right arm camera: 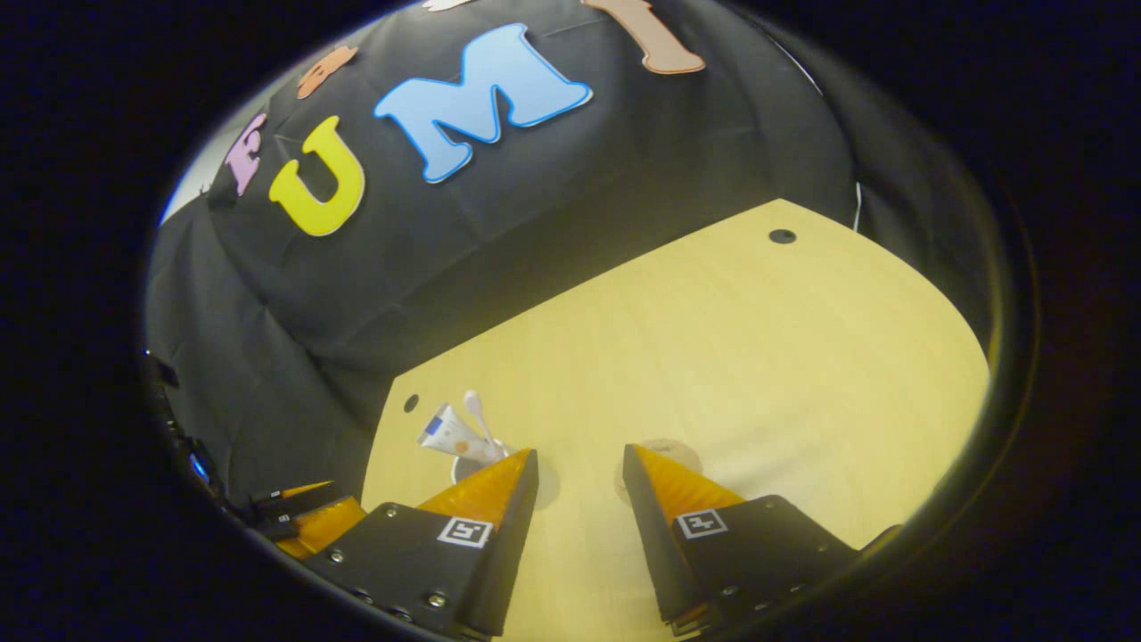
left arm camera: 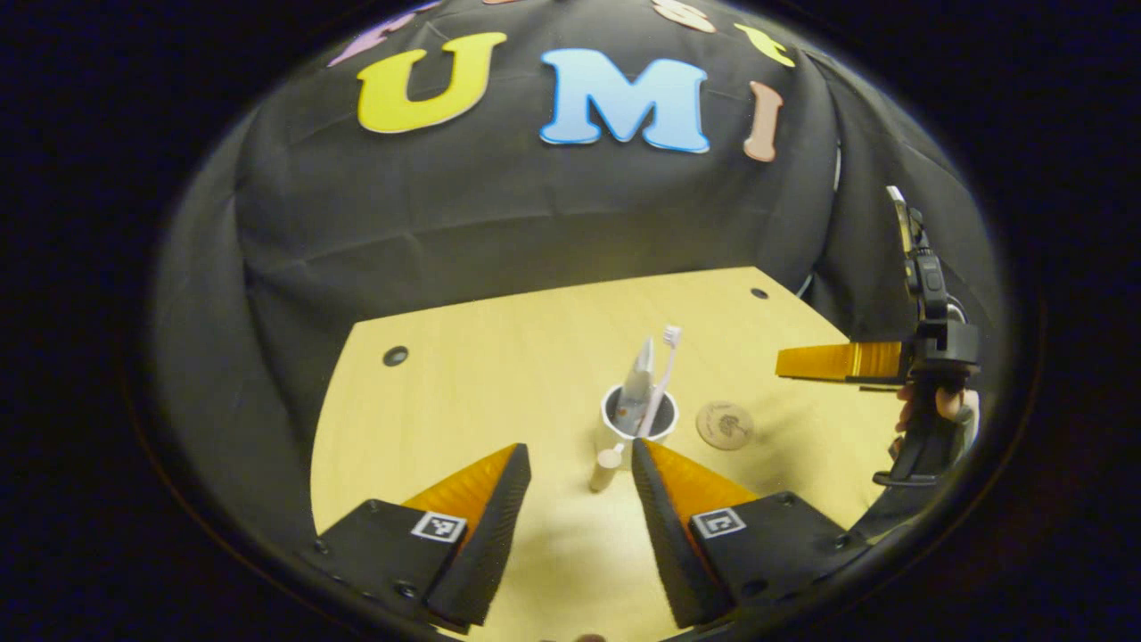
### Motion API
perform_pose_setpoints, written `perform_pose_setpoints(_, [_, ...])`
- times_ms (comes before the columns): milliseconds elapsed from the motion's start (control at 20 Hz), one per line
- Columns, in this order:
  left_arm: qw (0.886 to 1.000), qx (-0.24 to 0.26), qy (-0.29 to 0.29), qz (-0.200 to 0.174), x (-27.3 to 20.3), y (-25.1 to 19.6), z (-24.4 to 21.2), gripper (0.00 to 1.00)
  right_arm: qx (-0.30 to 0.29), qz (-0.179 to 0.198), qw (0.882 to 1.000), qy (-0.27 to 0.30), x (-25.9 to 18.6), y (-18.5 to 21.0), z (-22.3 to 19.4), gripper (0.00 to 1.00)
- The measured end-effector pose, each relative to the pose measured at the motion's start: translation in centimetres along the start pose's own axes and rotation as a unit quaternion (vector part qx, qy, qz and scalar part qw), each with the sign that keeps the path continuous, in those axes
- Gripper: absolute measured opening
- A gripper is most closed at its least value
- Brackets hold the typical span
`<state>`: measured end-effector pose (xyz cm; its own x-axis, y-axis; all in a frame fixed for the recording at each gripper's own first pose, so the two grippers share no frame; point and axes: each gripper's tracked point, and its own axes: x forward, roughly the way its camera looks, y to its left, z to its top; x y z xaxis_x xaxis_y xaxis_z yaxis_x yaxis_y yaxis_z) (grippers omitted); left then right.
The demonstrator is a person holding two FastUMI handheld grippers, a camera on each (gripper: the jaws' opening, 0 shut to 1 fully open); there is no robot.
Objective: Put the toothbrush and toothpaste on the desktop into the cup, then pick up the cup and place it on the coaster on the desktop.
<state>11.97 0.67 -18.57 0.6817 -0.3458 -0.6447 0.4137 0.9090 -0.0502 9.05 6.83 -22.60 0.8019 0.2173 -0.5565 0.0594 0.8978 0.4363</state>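
White cup [right arm camera: 467, 467] sits mostly hidden behind the right claw [right arm camera: 579, 499].

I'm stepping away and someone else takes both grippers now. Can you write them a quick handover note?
Left gripper: open, empty, just short of the cup.
Right gripper: open, empty, raised over the desk.
Things: toothbrush and toothpaste stand in the cup. The coaster lies bare beside the cup. A small wooden handle juts from the cup's near side.
Done: both items are in the cup.
Left: grip the cup, lift it and set it on the coaster.
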Motion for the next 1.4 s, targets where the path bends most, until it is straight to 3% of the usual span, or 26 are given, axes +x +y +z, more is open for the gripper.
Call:
perform_pose_setpoints(100, [1.0, 0.019, 0.016, -0.016, 1.1, -0.5, -0.1, 0.94, 0.011, -0.015, 1.0, -0.008, -0.9, -1.9, 0.5, 0.6])
perform_pose_setpoints(150, [0.999, 0.029, 0.025, -0.024, 1.7, -0.5, -0.6, 0.89, 0.016, -0.022, 1.0, -0.012, -1.4, -2.9, 0.6, 0.6])
perform_pose_setpoints(400, [0.991, 0.08, 0.087, -0.07, 3.9, -0.8, -1.3, 0.9, 0.051, -0.061, 0.997, -0.022, -3.9, -7.9, 0.6, 0.6])
perform_pose_setpoints(450, [0.988, 0.089, 0.102, -0.078, 4.5, -1.0, -1.8, 0.95, 0.059, -0.069, 0.996, -0.023, -4.4, -8.8, 0.4, 0.6])
perform_pose_setpoints(500, [0.985, 0.099, 0.117, -0.084, 5.0, -1.1, -2.1, 0.9, 0.067, -0.077, 0.995, -0.023, -4.9, -9.6, 0.3, 0.6])
perform_pose_setpoints(750, [0.965, 0.144, 0.19, -0.109, 6.8, -1.6, -4.1, 0.9, 0.091, -0.112, 0.989, -0.025, -7.2, -12.9, -0.7, 0.6])
perform_pose_setpoints(1050, [0.946, 0.152, 0.266, -0.101, 10.5, -0.9, -6.8, 0.9, 0.124, -0.146, 0.981, -0.025, -9.5, -16.3, -2.3, 0.6])
perform_pose_setpoints(1100, [0.943, 0.155, 0.278, -0.099, 11.1, -0.8, -7.2, 0.95, 0.131, -0.152, 0.979, -0.026, -9.8, -16.8, -2.5, 0.6])
perform_pose_setpoints(1250, [0.936, 0.169, 0.295, -0.094, 12.2, -0.6, -7.6, 0.86, 0.151, -0.164, 0.974, -0.028, -10.9, -18.1, -3.1, 0.6])
perform_pose_setpoints(1350, [0.93, 0.176, 0.308, -0.097, 12.5, -0.5, -8.1, 0.95, 0.159, -0.171, 0.972, -0.028, -11.4, -18.9, -3.7, 0.61])
perform_pose_setpoints(1400, [0.929, 0.178, 0.311, -0.098, 12.7, -0.5, -8.2, 0.9, 0.163, -0.174, 0.971, -0.027, -11.7, -19.2, -3.9, 0.61])
